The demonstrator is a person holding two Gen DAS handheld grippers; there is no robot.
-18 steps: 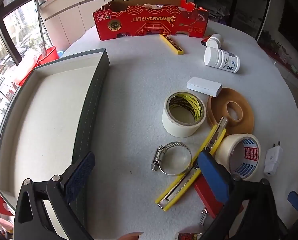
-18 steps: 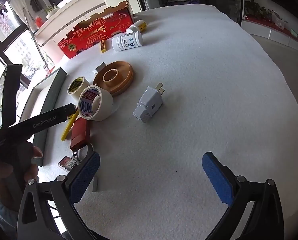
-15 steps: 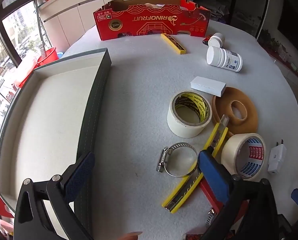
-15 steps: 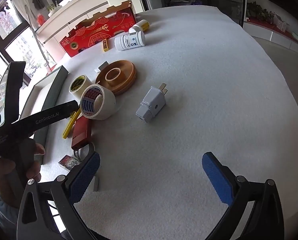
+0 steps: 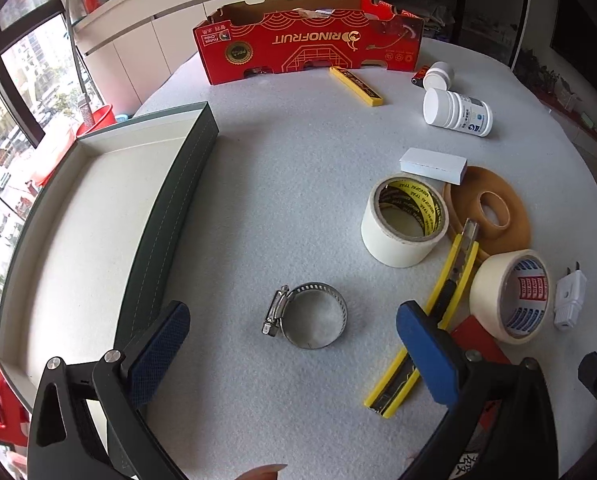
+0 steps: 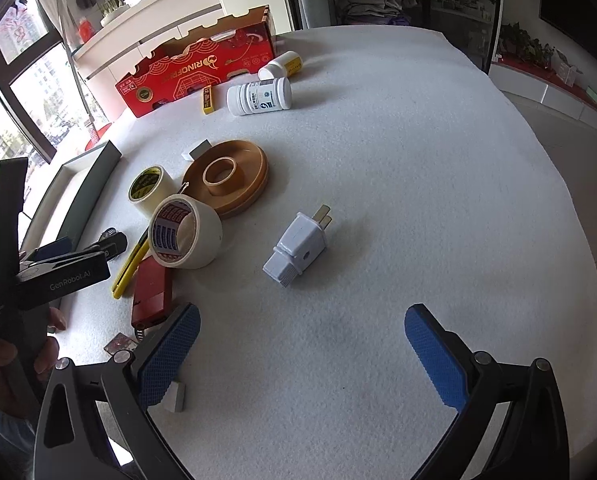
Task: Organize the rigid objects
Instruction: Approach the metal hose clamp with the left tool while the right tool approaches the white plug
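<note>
My left gripper (image 5: 292,354) is open above a steel hose clamp (image 5: 306,315), which lies on the white table just ahead of the gap between the fingers. A yellow utility knife (image 5: 430,320) runs under its right finger. Right of the clamp are a cream tape roll (image 5: 404,220), a brown tape ring (image 5: 486,210) and a white tape roll (image 5: 510,294). My right gripper (image 6: 300,354) is open over bare table, with a white plug (image 6: 296,250) ahead of it. A grey-walled tray (image 5: 170,200) lies to the left.
A red cardboard box (image 5: 310,54) stands at the far edge, with a yellow blade case (image 5: 356,86) and two white bottles (image 5: 456,114) near it. A small white box (image 5: 432,165) touches the brown ring. A red flat object (image 6: 152,292) lies beside the knife.
My left gripper has shifted right and slightly forward, so the hose clamp now sits ahead of the gap between its fingers. The right gripper has drifted a little nearer the plug.
</note>
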